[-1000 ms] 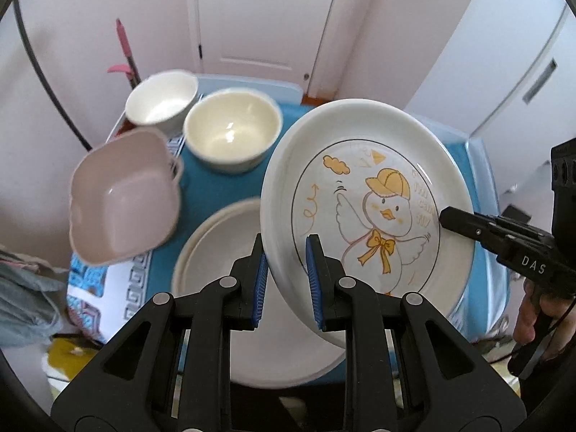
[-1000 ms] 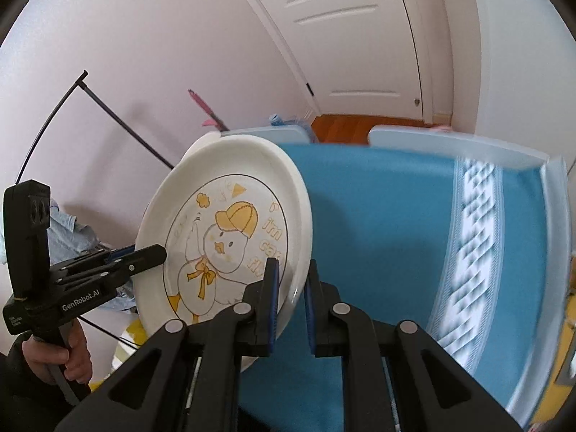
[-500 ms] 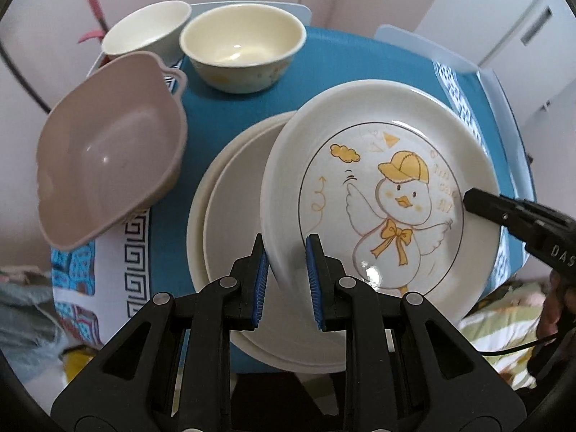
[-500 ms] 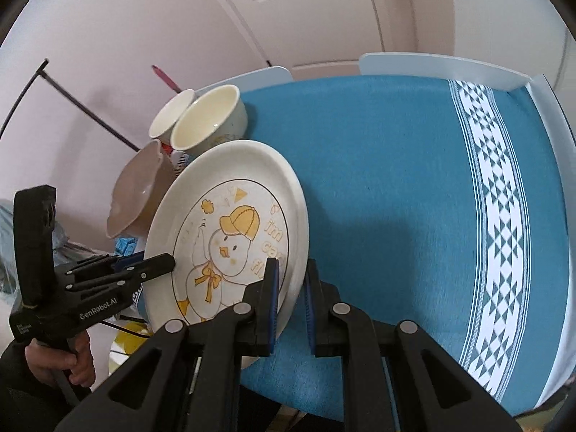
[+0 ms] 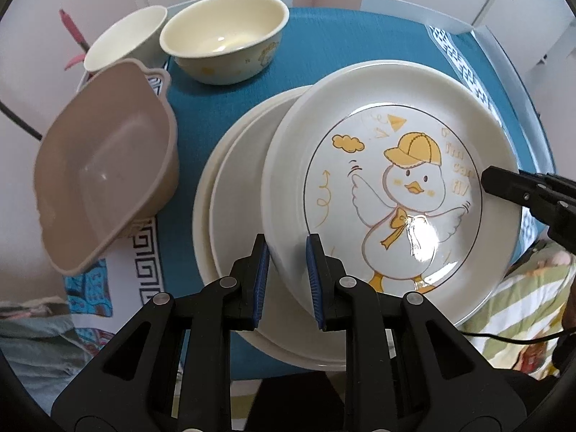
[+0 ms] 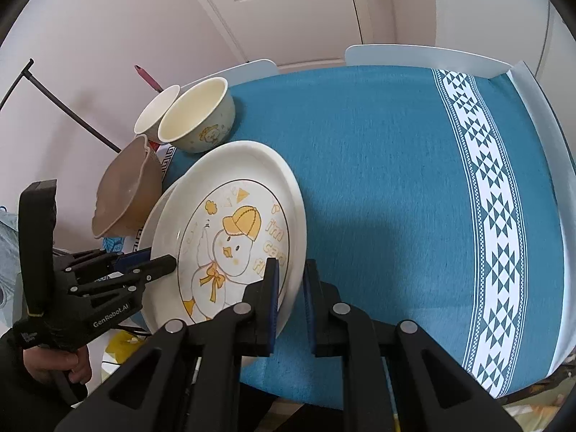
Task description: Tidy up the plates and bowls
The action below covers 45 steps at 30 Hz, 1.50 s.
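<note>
Left wrist: my left gripper (image 5: 287,280) pinches the near rim of the round white duck-print plate (image 5: 388,187), held tilted over the stack of plain cream plates (image 5: 230,194) on the blue tablecloth (image 5: 324,39). I should level it, centre it, lower gently, then let go. Taupe plastic square bowl (image 5: 104,180) and cream bowl (image 5: 221,37) sit clear to the left.

Right wrist: my right gripper (image 6: 289,293) clamps the plate's opposite rim. I judge both should release together, so it can't slide.
</note>
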Tool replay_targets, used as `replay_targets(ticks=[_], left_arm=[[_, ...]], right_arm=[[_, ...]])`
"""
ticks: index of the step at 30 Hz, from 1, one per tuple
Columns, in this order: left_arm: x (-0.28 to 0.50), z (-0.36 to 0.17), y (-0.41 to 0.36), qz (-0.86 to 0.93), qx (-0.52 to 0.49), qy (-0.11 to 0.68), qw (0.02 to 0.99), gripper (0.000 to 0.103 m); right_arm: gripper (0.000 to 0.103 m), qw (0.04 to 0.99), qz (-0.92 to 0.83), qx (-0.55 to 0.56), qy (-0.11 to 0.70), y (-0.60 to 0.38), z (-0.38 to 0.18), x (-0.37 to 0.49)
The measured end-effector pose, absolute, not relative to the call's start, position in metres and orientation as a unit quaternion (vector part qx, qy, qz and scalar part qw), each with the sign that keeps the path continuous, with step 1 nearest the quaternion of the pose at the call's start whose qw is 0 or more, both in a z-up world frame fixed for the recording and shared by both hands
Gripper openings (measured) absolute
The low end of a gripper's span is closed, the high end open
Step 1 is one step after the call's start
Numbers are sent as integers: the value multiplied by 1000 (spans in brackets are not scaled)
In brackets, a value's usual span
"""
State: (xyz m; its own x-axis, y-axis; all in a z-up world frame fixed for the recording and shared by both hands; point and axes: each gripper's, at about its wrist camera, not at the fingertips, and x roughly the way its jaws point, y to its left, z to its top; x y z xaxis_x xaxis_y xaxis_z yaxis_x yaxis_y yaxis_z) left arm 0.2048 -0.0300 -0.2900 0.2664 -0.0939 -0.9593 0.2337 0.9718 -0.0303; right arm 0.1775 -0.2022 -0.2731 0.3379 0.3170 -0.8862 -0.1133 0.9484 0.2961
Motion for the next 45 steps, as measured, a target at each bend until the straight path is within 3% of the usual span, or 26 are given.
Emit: replay_targets(ticks=[15,45], left_arm=[[192,-284,-58,-78,224,540,807,19],[187,-275,-46,-68,209,538,814,19]], right_arm=[[12,824,102,50,555,-184,-279,169],[12,811,86,27,578,-168,-288,172]])
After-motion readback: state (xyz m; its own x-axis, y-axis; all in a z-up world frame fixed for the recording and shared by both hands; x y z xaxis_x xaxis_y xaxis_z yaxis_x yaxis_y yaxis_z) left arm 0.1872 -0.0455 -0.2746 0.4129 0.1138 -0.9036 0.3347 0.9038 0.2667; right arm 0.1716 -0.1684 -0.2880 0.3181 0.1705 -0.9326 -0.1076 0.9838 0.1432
